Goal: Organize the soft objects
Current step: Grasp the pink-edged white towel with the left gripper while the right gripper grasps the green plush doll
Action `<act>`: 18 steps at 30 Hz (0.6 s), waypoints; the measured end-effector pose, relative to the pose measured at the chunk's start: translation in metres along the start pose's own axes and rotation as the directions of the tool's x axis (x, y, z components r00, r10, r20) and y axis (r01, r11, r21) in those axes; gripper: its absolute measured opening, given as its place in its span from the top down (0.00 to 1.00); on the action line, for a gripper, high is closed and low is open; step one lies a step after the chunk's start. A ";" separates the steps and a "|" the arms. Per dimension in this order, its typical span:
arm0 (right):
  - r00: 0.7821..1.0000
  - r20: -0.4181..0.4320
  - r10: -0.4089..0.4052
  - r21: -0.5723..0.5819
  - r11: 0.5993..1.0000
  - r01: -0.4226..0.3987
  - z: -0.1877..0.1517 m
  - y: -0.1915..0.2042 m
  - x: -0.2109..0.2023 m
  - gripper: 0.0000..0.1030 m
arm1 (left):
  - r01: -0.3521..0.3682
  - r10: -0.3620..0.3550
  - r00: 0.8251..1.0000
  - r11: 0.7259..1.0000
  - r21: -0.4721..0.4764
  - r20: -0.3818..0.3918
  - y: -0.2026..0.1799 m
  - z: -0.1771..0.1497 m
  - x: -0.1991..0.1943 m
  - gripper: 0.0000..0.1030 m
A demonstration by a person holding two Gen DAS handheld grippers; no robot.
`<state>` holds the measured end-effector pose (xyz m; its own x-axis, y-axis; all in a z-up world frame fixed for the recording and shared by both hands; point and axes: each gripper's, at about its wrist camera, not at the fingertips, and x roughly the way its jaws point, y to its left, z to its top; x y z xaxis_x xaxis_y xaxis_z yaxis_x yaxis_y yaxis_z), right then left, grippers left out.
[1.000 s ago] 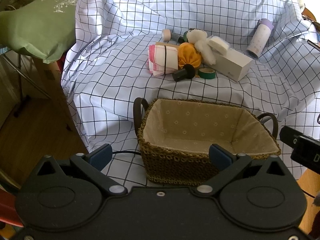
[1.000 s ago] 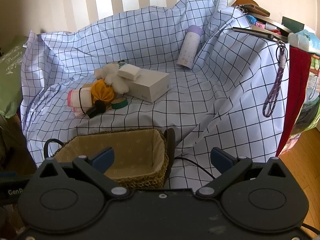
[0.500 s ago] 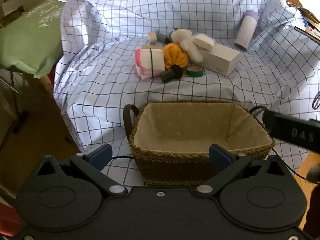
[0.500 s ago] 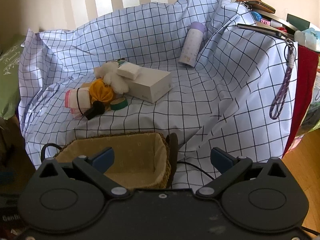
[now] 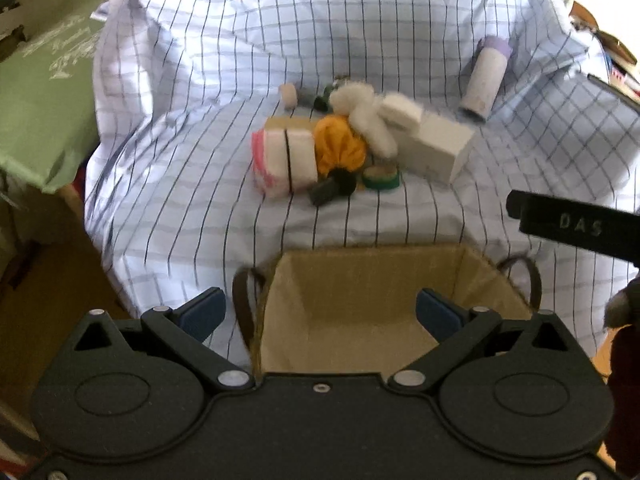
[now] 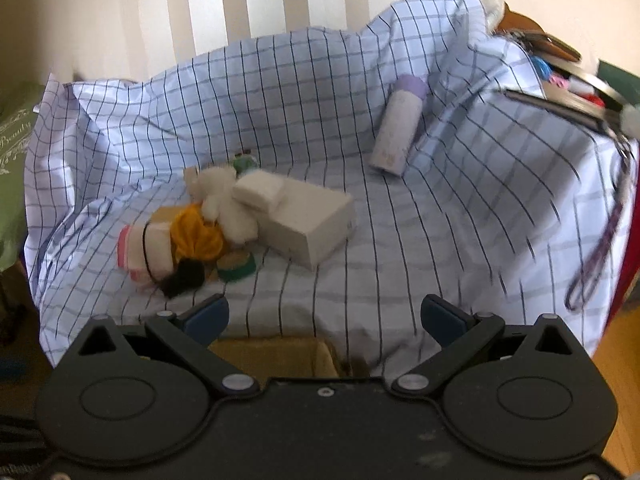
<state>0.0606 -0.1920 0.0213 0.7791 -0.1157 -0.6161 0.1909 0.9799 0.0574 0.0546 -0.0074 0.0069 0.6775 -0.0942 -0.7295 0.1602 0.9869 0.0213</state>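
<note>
A woven basket (image 5: 496,280) with a beige lining sits empty at the near edge of the checked cloth; only its far rim (image 6: 276,344) shows in the right wrist view. Beyond it lies a pile: a white plush toy (image 5: 368,120) (image 6: 228,200), an orange fabric ball (image 5: 340,148) (image 6: 196,236), a folded pink-and-white towel with a black band (image 5: 284,160) (image 6: 144,252) and a white sponge (image 5: 400,110) (image 6: 258,192). My left gripper (image 5: 320,314) is open above the basket. My right gripper (image 6: 324,318) is open and empty, past the basket's far rim.
A white box (image 5: 436,148) (image 6: 308,224), a green tape roll (image 5: 382,178) (image 6: 236,266), a black cylinder (image 5: 332,188) and a lilac-capped bottle (image 5: 486,78) (image 6: 396,132) lie on the cloth. A green cushion (image 5: 36,104) is left. Clutter and a strap (image 6: 592,256) hang right.
Both grippers have moved forward and up toward the pile. The basket has slid lower in both views. Both stay open. Nothing on the cloth has moved.
</note>
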 end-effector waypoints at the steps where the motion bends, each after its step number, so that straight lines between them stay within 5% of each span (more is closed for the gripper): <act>1: 1.000 0.008 0.004 -0.002 1.000 -0.004 0.006 0.001 0.005 0.00 | -0.005 0.004 1.000 1.000 0.007 0.010 0.001 0.007 0.003 0.05; 6: 0.999 0.029 0.042 -0.018 0.999 -0.042 0.034 0.005 0.030 0.00 | -0.029 0.028 0.998 0.999 0.023 0.050 0.010 0.042 0.035 0.05; 18: 0.993 -0.016 0.116 -0.066 0.991 -0.116 0.091 0.027 0.106 0.01 | 0.009 -0.013 0.998 0.996 -0.087 -0.055 0.040 0.096 0.140 0.05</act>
<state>0.2023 -0.1923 0.0288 0.7861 0.0011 -0.6181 0.0591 0.9953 0.0769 0.2250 0.0057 -0.0289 0.6350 -0.1002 -0.7660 0.1027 0.9937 -0.0448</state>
